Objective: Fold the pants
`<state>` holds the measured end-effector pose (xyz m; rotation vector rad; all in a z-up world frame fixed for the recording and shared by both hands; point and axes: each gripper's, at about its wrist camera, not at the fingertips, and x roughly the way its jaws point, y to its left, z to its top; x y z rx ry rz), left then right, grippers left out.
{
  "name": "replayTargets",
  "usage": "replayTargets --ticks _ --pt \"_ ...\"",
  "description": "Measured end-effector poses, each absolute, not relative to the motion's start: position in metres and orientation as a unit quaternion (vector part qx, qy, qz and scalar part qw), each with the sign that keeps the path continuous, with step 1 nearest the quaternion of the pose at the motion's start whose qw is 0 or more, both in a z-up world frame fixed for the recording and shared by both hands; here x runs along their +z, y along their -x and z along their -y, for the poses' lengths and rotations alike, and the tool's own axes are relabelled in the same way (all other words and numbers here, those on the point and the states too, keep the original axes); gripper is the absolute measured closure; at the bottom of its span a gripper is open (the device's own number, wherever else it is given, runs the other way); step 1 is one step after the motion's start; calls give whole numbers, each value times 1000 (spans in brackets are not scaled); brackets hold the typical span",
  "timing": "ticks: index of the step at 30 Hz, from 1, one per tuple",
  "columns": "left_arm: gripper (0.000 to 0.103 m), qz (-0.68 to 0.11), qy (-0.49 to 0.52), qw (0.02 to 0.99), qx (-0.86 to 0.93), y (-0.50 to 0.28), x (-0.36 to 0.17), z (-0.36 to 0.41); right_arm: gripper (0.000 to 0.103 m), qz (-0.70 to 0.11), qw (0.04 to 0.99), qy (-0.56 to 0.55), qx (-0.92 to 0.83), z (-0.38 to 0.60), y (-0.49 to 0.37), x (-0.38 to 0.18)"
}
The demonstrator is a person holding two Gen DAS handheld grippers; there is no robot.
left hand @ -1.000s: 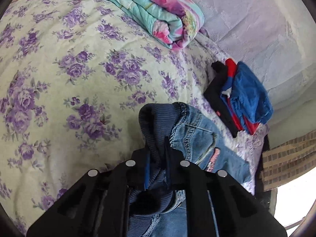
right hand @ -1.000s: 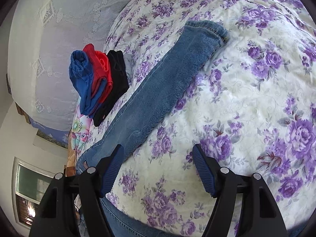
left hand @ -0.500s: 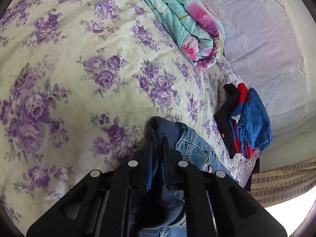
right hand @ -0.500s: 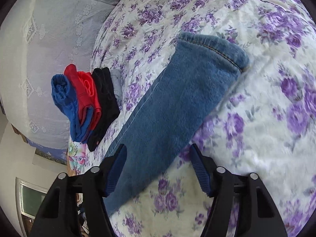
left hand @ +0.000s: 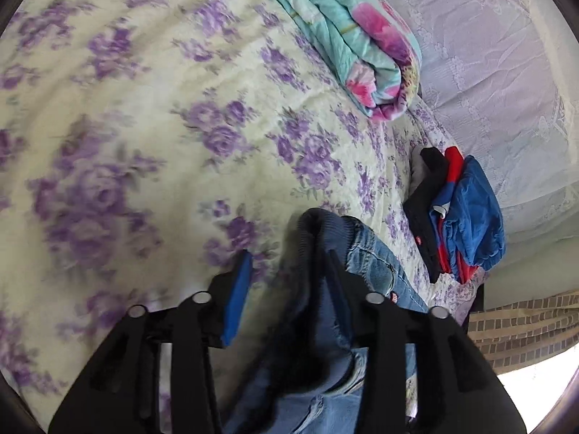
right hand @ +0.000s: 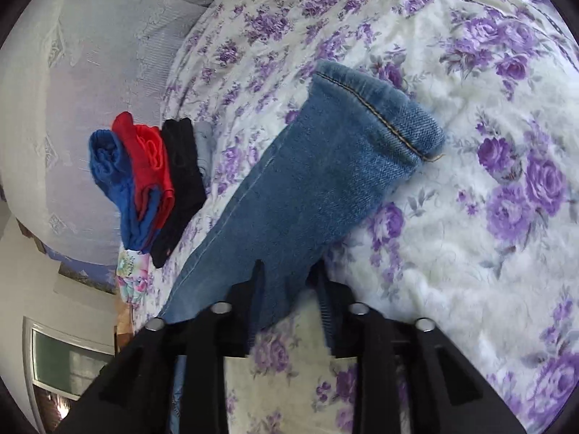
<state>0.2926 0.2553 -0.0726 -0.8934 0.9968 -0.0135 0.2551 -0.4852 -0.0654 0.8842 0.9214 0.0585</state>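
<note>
Jeans [right hand: 300, 195] lie on the flower-printed bedspread [right hand: 470, 253], one leg stretched flat with its stitched hem [right hand: 383, 115] toward the middle of the bed. The left wrist view shows the other end: the ribbed dark waistband [left hand: 311, 231] bunched up and raised off the cover, with a small red tag [left hand: 393, 296] on the denim beside it.

The left gripper [left hand: 289, 271] has its jaws opening. The waistband sits between the fingers, lying against the right-hand one, while the blue pad [left hand: 237, 300] of the left-hand finger stands clear of the cloth. The right gripper [right hand: 289, 282] is also opening, its fingers straddling the leg partway along; the denim fills the gap, but whether the pads press on it cannot be told.

A stack of folded clothes [right hand: 144, 184], blue, red and black, rests near the bed's edge by the white lace curtain [right hand: 79, 72], just beside the leg.

Only the left wrist view shows the rolled turquoise-and-pink quilt [left hand: 343, 47] at the far edge of the bed. Only the right wrist view shows the hem and a window [right hand: 68, 361] low in the room. No container is in view.
</note>
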Motion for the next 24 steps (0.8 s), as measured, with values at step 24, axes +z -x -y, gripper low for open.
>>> replayTargets --ticks 24 --pt "43 -447 372 809 -90 -141 -75 -197 30 -372 818 -431 76 448 -96 -28"
